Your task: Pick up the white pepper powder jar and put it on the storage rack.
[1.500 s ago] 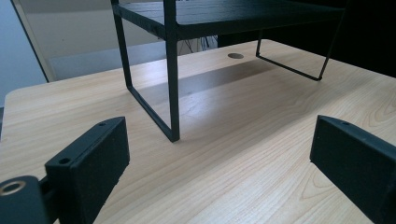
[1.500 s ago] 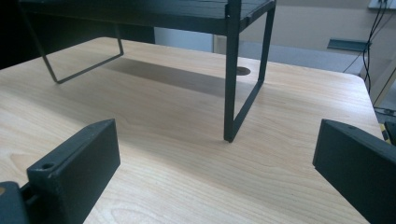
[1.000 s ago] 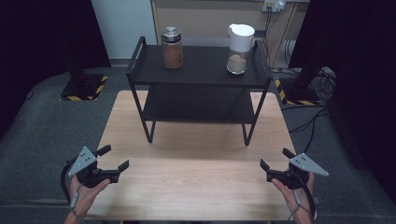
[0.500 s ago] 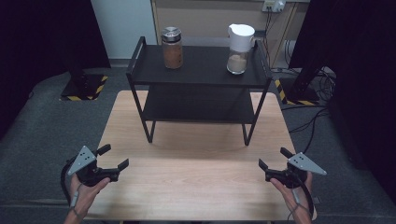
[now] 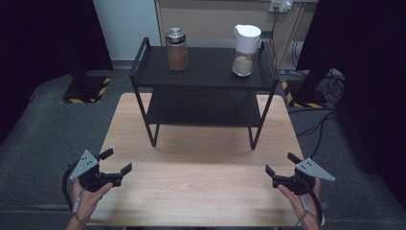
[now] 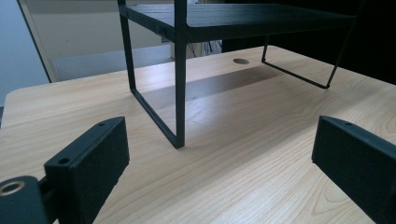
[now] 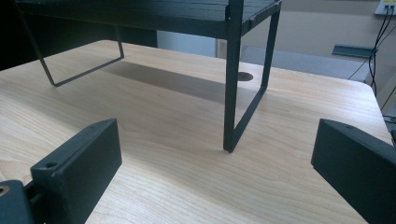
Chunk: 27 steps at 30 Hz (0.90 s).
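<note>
A black two-tier metal shelf (image 5: 206,72) stands at the back of the wooden table (image 5: 201,177). On its top tier a glass jar with brown contents (image 5: 176,49) sits at the left and a white-lidded pitcher (image 5: 245,50) at the right. My left gripper (image 5: 116,162) hovers open near the table's front left corner, held by a hand. My right gripper (image 5: 282,164) is open near the front right corner. In the left gripper view the shelf's near leg (image 6: 180,79) rises between the spread jaws; the right gripper view shows the shelf's other front leg (image 7: 232,79).
The shelf's lower tier (image 5: 201,108) is bare. Cables (image 5: 316,120) trail on the grey floor right of the table, and a black stand base with yellow stripes (image 5: 85,88) sits at the left. A small round hole (image 6: 241,61) marks the tabletop under the shelf.
Both grippers stay near the front corners, shifting only slightly. The jar, pitcher and shelf have not moved.
</note>
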Each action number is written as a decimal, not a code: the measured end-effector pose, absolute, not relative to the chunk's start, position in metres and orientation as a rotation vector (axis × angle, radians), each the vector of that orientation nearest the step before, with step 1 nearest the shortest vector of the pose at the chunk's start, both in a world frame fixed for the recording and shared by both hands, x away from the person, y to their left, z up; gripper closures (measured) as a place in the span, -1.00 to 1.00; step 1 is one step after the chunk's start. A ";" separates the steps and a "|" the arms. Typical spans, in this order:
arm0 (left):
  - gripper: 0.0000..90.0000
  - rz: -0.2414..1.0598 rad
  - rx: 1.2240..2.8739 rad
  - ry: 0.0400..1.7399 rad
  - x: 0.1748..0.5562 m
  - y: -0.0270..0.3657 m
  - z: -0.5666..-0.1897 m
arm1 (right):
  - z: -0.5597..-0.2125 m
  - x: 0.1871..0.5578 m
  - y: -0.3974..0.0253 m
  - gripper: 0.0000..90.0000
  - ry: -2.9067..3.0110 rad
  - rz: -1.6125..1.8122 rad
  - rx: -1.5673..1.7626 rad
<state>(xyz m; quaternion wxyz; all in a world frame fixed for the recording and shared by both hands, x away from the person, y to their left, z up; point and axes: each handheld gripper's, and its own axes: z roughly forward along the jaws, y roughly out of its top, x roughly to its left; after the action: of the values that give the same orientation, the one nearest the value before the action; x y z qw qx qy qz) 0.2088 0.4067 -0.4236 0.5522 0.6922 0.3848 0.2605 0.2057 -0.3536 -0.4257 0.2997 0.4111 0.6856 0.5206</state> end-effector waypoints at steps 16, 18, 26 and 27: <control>-0.93 0.605 1.619 0.910 0.207 0.409 -0.427 | -0.429 0.203 -0.358 -0.96 1.851 1.402 1.095; -0.93 0.607 1.625 0.904 0.207 0.408 -0.426 | -0.430 0.203 -0.358 -0.95 1.859 1.396 1.098; -0.93 0.600 1.627 0.886 0.206 0.407 -0.425 | -0.432 0.203 -0.358 -0.95 1.866 1.393 1.110; -0.93 0.600 1.627 0.883 0.206 0.407 -0.425 | -0.433 0.202 -0.358 -0.95 1.865 1.393 1.111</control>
<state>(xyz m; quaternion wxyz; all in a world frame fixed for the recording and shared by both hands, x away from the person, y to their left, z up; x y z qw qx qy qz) 0.2060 0.4069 -0.4247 0.5630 0.6910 0.3750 0.2548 0.2024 -0.3584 -0.4327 0.2775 0.4140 0.6947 0.5187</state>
